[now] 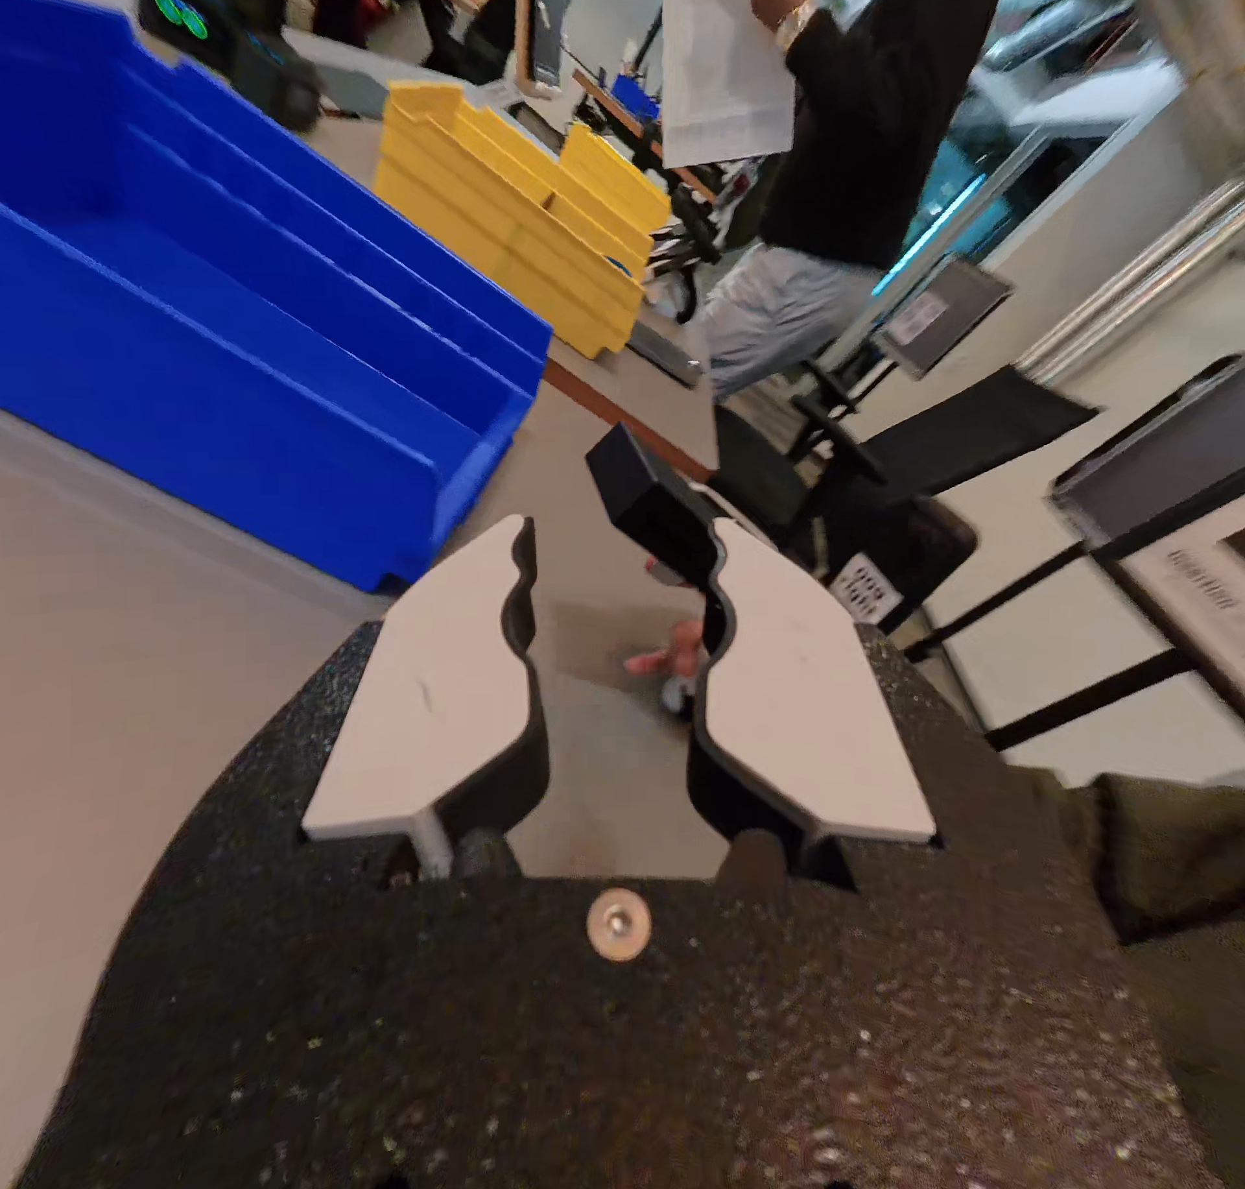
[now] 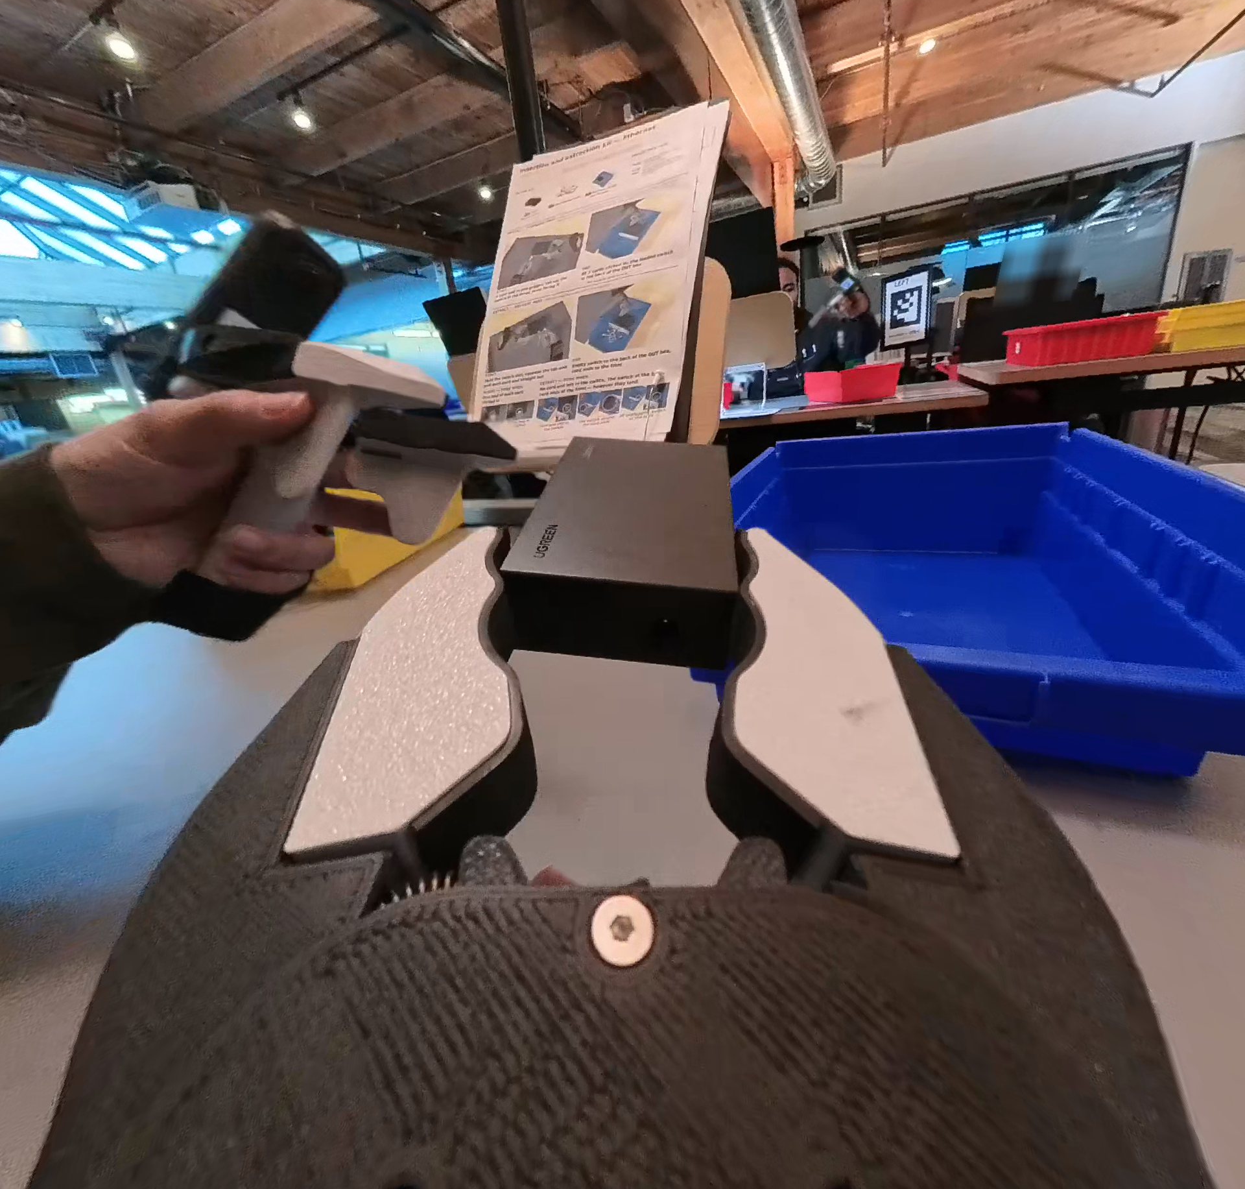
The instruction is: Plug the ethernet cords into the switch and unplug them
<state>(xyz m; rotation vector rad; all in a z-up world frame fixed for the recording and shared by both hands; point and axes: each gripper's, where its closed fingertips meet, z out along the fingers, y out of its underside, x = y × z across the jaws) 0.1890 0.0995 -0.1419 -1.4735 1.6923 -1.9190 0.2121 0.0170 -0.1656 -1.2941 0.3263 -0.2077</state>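
- Left wrist view: grey tabletop (image 1: 168, 617) is seen under the left gripper (image 1: 620, 550), whose fingers are spread apart with nothing held between them. A blue bin (image 1: 236, 348) and stacked yellow bins (image 1: 512, 213) are set on the table to the left. A black box, the switch (image 1: 640, 489), is seen just beyond the right fingertip, raised off the table.
- Right wrist view: beneath a wooden ceiling (image 2: 337, 44), the switch (image 2: 620, 550) is clamped between the fingers of the right gripper (image 2: 620, 570), above the table. A blue bin (image 2: 1010, 584) is placed to the right, an instruction sheet (image 2: 593, 280) is propped behind, and the left gripper (image 2: 465, 422) is held by a hand (image 2: 182, 483) at left.
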